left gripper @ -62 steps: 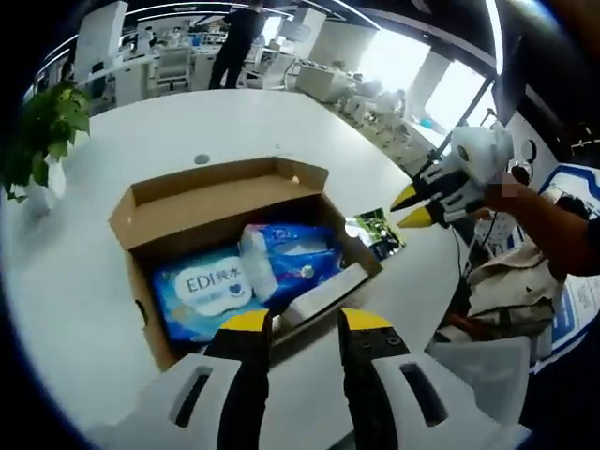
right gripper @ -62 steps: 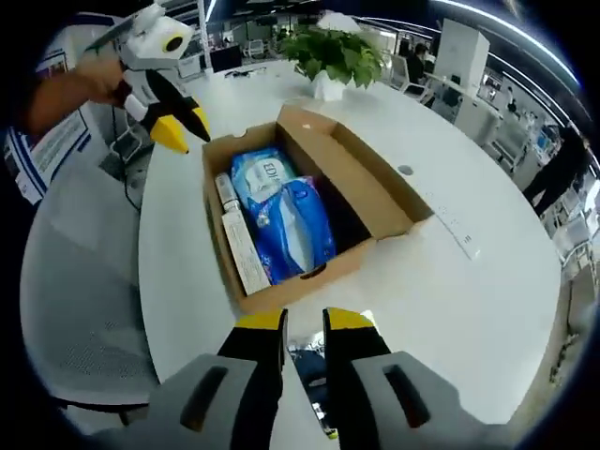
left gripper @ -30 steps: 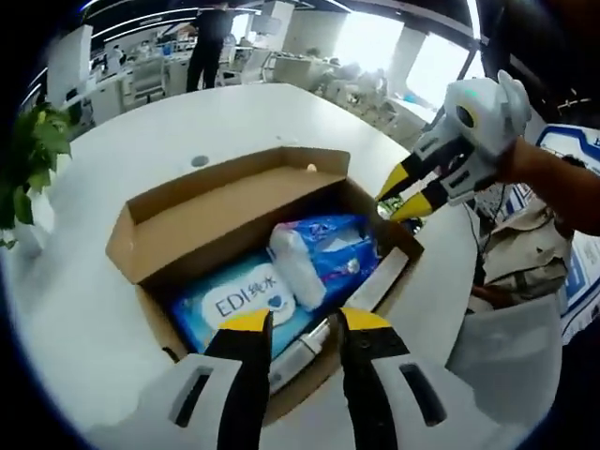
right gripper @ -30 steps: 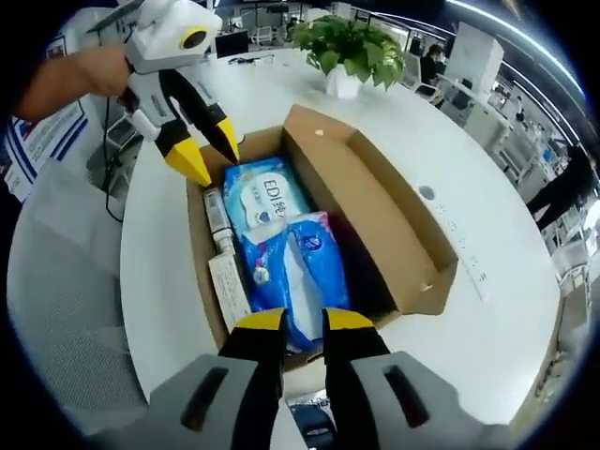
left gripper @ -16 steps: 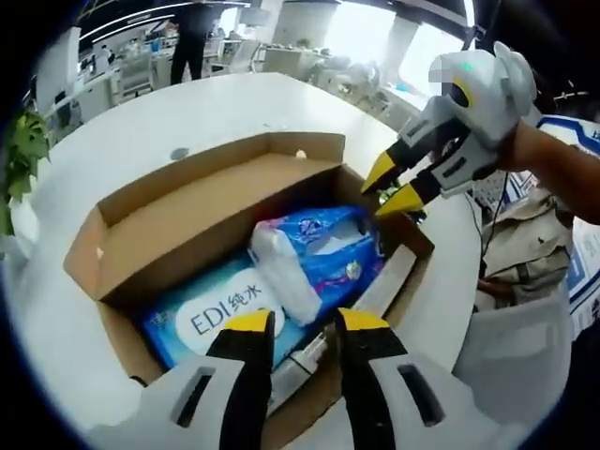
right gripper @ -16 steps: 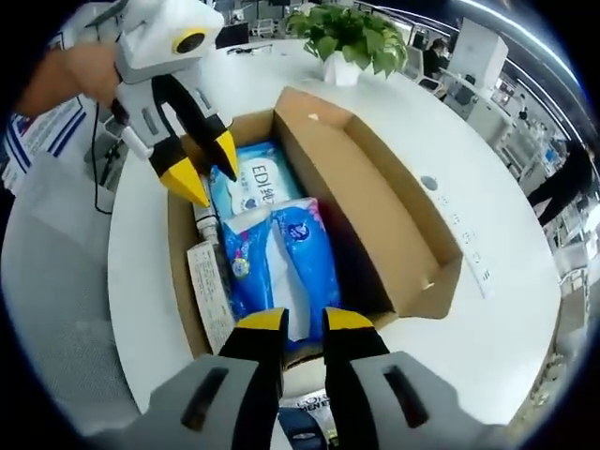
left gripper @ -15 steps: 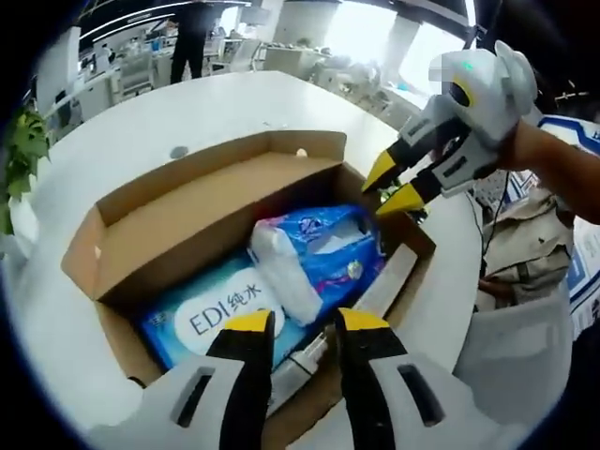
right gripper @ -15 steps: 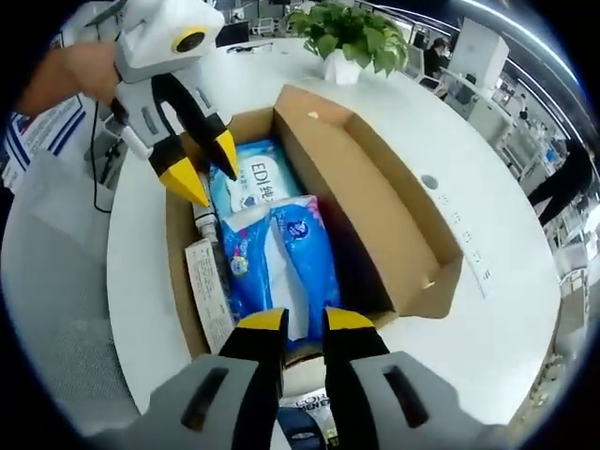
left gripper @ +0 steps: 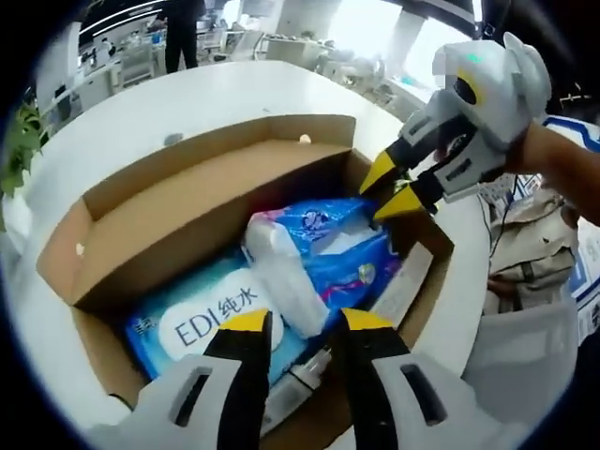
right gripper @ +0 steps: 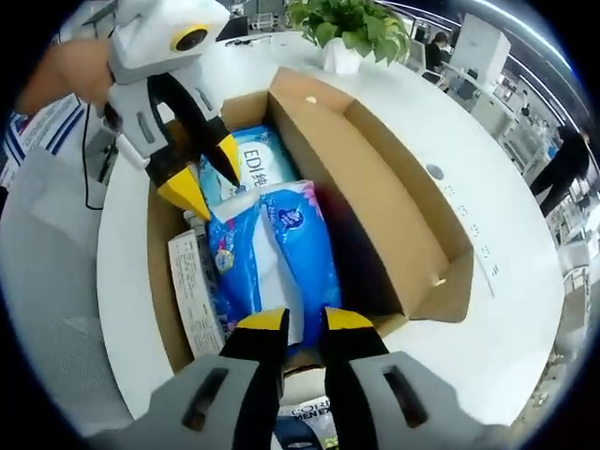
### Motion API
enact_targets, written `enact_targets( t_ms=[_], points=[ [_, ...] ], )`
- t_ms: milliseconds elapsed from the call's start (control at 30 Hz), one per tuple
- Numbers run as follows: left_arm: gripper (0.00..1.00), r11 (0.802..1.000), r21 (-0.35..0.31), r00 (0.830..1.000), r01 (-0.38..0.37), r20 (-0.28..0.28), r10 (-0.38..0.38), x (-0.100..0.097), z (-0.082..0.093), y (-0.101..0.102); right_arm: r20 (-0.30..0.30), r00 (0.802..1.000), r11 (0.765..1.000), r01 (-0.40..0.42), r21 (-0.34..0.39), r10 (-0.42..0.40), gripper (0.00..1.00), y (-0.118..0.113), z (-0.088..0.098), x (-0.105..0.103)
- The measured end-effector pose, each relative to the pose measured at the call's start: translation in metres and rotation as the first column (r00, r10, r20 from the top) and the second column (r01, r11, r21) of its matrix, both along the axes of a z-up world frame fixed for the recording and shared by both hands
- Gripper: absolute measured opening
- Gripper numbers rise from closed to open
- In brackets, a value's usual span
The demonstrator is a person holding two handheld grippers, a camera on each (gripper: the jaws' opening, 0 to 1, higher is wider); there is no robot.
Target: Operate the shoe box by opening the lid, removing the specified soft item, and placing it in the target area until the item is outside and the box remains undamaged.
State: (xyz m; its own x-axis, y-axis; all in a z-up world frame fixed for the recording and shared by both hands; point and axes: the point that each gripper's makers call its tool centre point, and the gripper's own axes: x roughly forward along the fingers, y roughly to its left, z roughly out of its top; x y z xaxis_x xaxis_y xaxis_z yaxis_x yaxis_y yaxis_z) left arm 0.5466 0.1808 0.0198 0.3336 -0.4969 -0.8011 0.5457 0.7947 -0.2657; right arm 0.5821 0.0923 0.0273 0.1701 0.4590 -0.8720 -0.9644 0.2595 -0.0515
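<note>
Shoe box (left gripper: pixel 202 183): brown cardboard, lid already folded back, sitting on a white round table (right gripper: pixel 511 309). Step in hand, by my reading: lid is done, both tools now closing in over the contents for the pick.

Nearest, left gripper view: left gripper (left gripper: pixel 295 323) over the near wall of the box, jaws a little apart, nothing between them. Just beyond the tips lies the soft item, a blue tissue pack (left gripper: pixel 323 253) with a white strip along it, resting on top of a flatter blue wipes pack (left gripper: pixel 211 323) marked "EDI". A thin white carton (left gripper: pixel 405 281) lies along the wall beside the tissue pack, with a small tube (left gripper: pixel 305 370) in line with it.

Right gripper view: right gripper (right gripper: pixel 303 321) at the opposite short wall, jaws slightly apart and empty, tips just above the end of the tissue pack (right gripper: pixel 295 239).

Further on, the right gripper (left gripper: pixel 386 192) comes in over the far corner of the box, yellow tips just apart, close to the tissue pack's far end; contact cannot be told.

Next move, as judgement: one tool must close on the pack's loose plastic and lift straight up, clear of the walls.

In the way: carton and tube crowd one side, so a wide pinch could catch them. The upright lid flap (right gripper: pixel 370 183) walls off the other side. Dragging sideways could tear the cardboard.

Beyond: a potted plant (right gripper: pixel 352 33) on the table, office desks further back.
</note>
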Motion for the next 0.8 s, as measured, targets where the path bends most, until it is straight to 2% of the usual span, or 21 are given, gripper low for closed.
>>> enact_targets(
  t_ms=[67, 100, 200, 233, 367, 467, 667, 800],
  points=[
    [0.35, 1.000, -0.013, 1.000, -0.026, -0.016, 0.026, 0.000, -0.002, -0.002, 0.001, 1.000, 1.000, 0.000, 0.002, 0.000, 0.13, 0.001, -0.001, 0.001],
    [0.35, 1.000, -0.005, 1.000, -0.018, -0.017, 0.018, 0.000, -0.005, -0.002, 0.003, 1.000, 1.000, -0.002, -0.004, 0.002, 0.13, 0.001, -0.002, 0.001],
    [0.28, 1.000, -0.024, 0.999, -0.013, -0.038, 0.012, -0.003, -0.008, -0.007, -0.002, 1.000, 1.000, -0.003, -0.001, 0.003, 0.12, 0.001, -0.003, 0.001],
    [0.22, 0.999, -0.037, 0.999, -0.005, -0.039, 0.004, -0.004, -0.007, -0.010, 0.000, 1.000, 1.000, -0.005, -0.003, 0.005, 0.11, 0.001, -0.003, 0.001],
    [0.19, 0.999, -0.037, 0.999, -0.022, -0.035, 0.021, -0.001, -0.010, -0.010, 0.005, 1.000, 1.000, -0.015, -0.012, 0.015, 0.08, 0.002, -0.005, 0.003],
    [0.16, 0.997, -0.056, 0.997, -0.051, -0.063, 0.048, -0.001, -0.013, -0.008, -0.003, 1.000, 1.000, -0.018, -0.010, 0.018, 0.06, 0.002, -0.007, 0.003],
    [0.04, 0.995, -0.069, 0.995, -0.073, -0.073, 0.068, 0.004, -0.016, -0.003, 0.004, 0.999, 0.999, -0.045, -0.029, 0.045, 0.00, 0.002, -0.013, 0.002],
    [0.01, 0.993, -0.083, 0.994, -0.084, -0.072, 0.078, 0.004, -0.015, -0.002, -0.001, 0.999, 0.998, -0.048, -0.030, 0.048, 0.00, 0.002, -0.013, 0.002]
  ],
)
